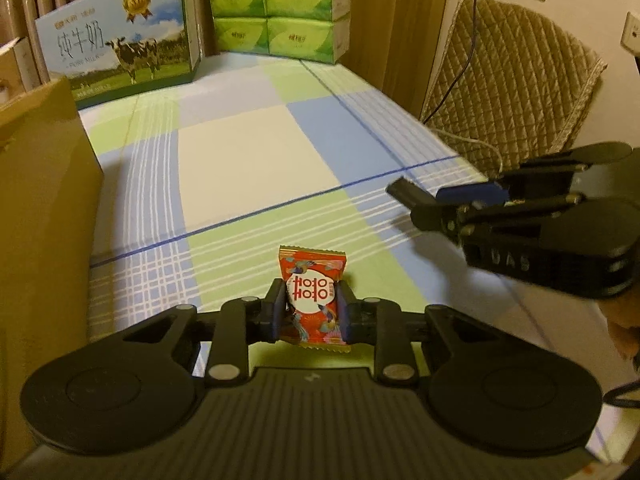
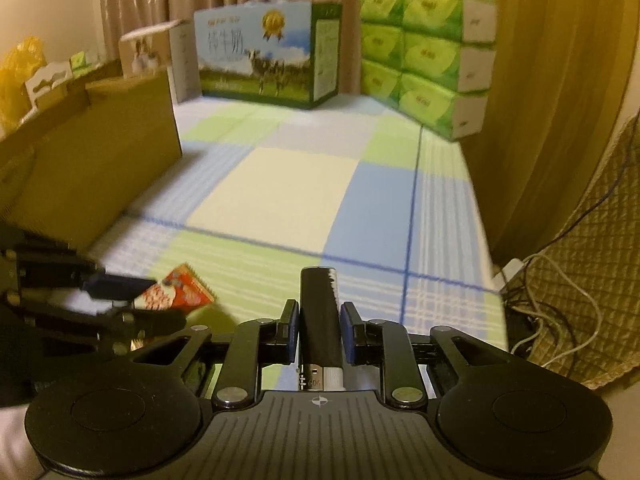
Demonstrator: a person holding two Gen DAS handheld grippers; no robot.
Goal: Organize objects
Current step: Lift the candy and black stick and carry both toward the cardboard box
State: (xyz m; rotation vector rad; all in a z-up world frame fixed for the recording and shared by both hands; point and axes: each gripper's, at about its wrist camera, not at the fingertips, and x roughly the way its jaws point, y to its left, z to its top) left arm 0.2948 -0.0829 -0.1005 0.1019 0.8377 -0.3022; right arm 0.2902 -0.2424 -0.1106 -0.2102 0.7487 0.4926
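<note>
My left gripper [image 1: 312, 306] is shut on a red candy packet [image 1: 314, 290] with white characters, held above the checked cloth [image 1: 256, 160]. The packet also shows in the right wrist view [image 2: 176, 292], at the left gripper's tip [image 2: 140, 296]. My right gripper [image 2: 319, 328] is shut on a black lighter [image 2: 319, 312] with a silver head near the palm. In the left wrist view the right gripper [image 1: 432, 196] hovers at the right, the lighter's black end [image 1: 402, 188] sticking out.
A brown cardboard box [image 1: 44, 216] stands at the left. A blue milk carton [image 1: 120, 36] and stacked green tissue packs [image 1: 280, 8] stand at the back. A quilted chair [image 1: 516, 76] with cables stands beyond the right edge of the surface.
</note>
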